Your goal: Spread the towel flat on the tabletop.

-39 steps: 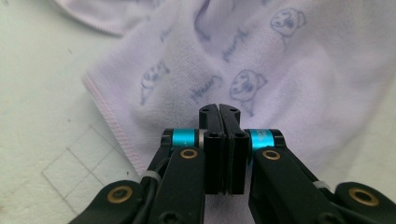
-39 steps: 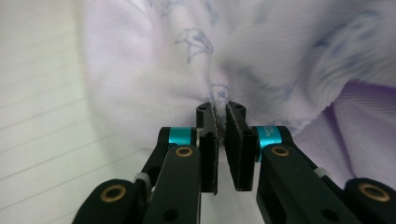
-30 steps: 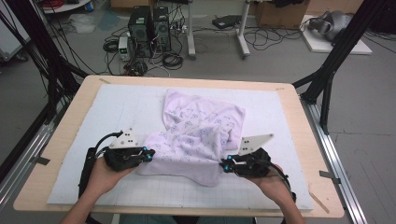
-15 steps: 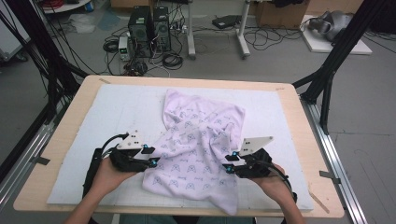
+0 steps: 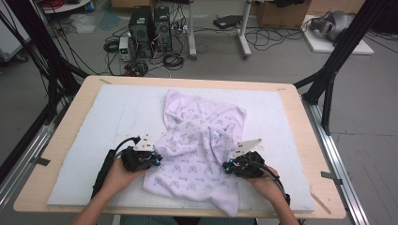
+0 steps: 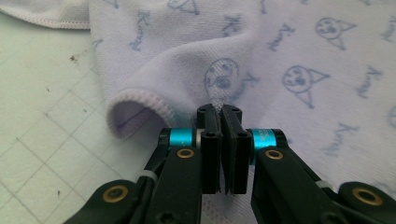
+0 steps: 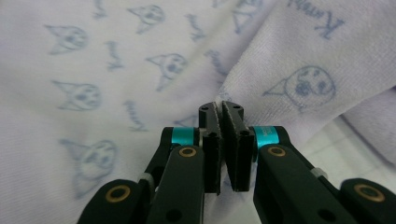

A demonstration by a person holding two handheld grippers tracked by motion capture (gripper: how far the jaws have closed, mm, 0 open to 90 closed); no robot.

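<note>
Towel (image 5: pixel 199 150) now lower and flatter on the mat (image 5: pixel 94 140), left tongs (image 5: pixel 157 161) and right tongs (image 5: pixel 225 167) freshly re-pinched on its edges.

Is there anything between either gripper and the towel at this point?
Nothing visible. The left gripper and right gripper sit right at opposite side edges of the towel, both shut, apparently pinching its fabric.

Both forearms enter from 6 o'clock, each hand wrapped round a black two-jaw gripper. The left gripper (image 5: pixel 157 160), under the left hand (image 5: pixel 119 171), points toward 3 o'clock; its jaws have just been closing and now meet on a fold of lilac printed cloth (image 6: pixel 196 70). The right gripper (image 5: pixel 225 166), under the right hand (image 5: pixel 265 180), points toward 9 o'clock, jaws likewise just closed, pinching the same cloth.
</note>
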